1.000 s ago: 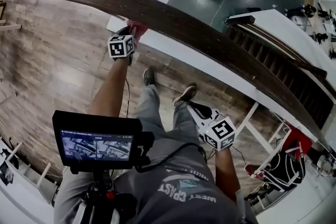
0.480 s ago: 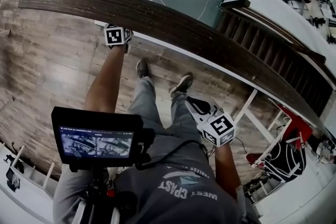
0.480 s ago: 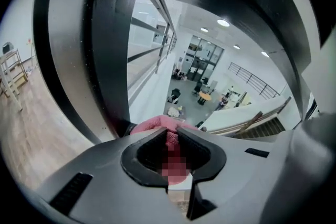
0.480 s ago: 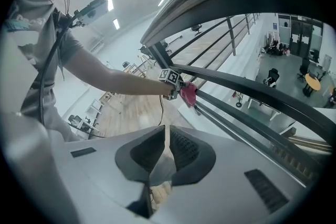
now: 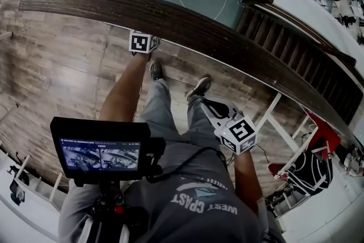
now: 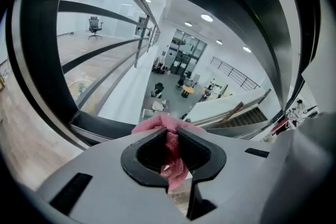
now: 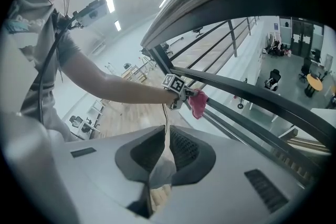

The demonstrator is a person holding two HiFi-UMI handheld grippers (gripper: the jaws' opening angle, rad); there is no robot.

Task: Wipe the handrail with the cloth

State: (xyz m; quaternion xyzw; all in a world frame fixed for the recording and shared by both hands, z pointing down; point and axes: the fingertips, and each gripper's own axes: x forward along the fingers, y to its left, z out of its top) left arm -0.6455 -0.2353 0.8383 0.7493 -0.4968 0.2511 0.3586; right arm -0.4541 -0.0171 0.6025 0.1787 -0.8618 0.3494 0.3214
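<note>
- So, nearest you: the right tool [image 7: 167, 152] hangs low by your leg, jaws pressed together on nothing, well apart from the handrail [image 5: 187, 23]. It plays no part in the wipe.
- Left tool [image 6: 171, 138] is out at arm's length, pinching the pink cloth [image 6: 157, 124]. A fold sticks out past the tips.
- The cloth sits at the handrail's near edge, partly tucked under it in the head view. No view confirms contact with the wood.
- Progress, my read: wipe under way, not finished. The wood shows no wiped/unwiped difference, so I can't tell how much is done.
- Farther out: the long run of rail curving right toward the stairs [image 5: 290, 37] is well apart from the cloth and likely left to do. Same for the short left end.
</note>
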